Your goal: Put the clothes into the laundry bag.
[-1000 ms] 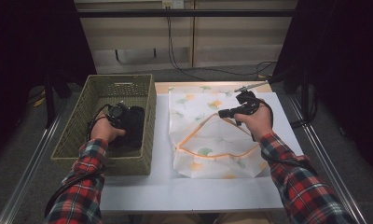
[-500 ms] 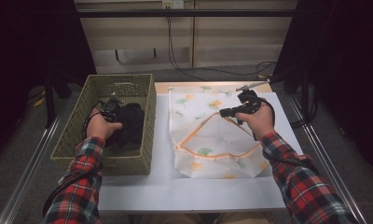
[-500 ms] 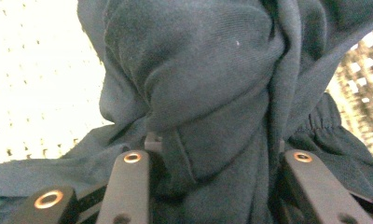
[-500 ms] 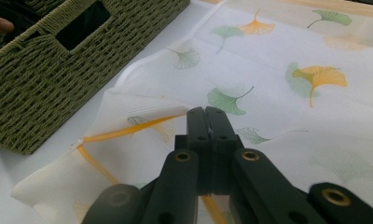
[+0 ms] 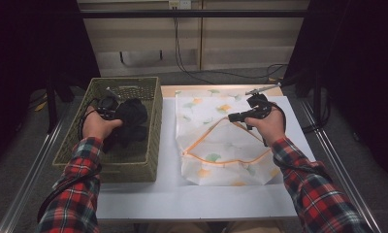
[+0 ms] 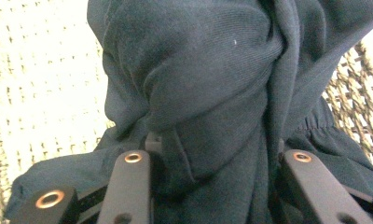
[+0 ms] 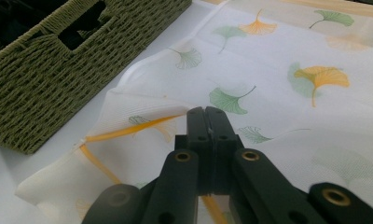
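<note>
A dark garment (image 5: 129, 114) lies bunched in the green woven basket (image 5: 155, 126). My left gripper (image 5: 109, 109) is in the basket, and its jaws have just been closing on the cloth. In the left gripper view the garment (image 6: 194, 84) is pinched and twisted between the jaws of that gripper (image 6: 217, 158), lifted off the basket wall (image 6: 40, 84). A white mesh bag (image 5: 216, 111) with a ginkgo-leaf print lies on the table. My right gripper (image 5: 231, 116) is shut on the bag's orange zipper edge (image 7: 128, 128) and holds the mouth raised. The right gripper (image 7: 206, 112) has its jaws pressed together.
The basket (image 7: 44, 70) stands just left of the bag on the white table (image 5: 182, 194). Cables run along the floor beyond the table's far edge. Metal rails border the table on both sides.
My left hand has risen inside the basket with the dark garment gathered in its jaws. The right hand and the bag's raised edge have stayed in place.
</note>
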A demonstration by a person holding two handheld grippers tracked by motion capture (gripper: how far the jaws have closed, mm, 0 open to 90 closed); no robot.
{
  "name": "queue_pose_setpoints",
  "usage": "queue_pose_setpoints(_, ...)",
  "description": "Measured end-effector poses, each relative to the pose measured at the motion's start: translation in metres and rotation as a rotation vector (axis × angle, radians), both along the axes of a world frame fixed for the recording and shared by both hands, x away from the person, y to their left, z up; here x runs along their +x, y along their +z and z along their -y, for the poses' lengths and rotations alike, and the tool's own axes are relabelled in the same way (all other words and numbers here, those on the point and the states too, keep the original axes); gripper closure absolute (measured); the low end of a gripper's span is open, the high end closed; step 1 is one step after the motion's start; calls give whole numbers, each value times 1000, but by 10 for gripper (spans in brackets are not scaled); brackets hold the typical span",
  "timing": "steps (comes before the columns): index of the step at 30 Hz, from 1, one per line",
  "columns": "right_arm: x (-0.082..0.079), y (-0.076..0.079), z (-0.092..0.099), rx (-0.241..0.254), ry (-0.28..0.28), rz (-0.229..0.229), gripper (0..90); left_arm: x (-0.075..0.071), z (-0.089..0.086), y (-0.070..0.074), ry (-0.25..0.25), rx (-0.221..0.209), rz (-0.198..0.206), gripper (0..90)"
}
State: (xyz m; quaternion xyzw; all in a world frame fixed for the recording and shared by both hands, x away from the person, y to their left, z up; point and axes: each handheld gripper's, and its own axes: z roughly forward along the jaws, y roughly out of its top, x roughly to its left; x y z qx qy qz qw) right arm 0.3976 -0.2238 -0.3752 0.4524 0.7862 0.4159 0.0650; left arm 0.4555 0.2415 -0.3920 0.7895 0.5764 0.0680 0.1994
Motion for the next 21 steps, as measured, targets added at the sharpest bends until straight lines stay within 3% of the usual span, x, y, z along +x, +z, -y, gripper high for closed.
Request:
queue_pose_setpoints(8,1,-1,0,4,6,-3,900,4,3,14,-12,-17,-11,603)
queue_pose_setpoints(13,0,-1,0,3,6,-3,900,4,2,23,7,-40,-40,606)
queue_pose_setpoints(21,0,-2,0,5,2,-6,900,4,2,37,-13,-66,-56,607)
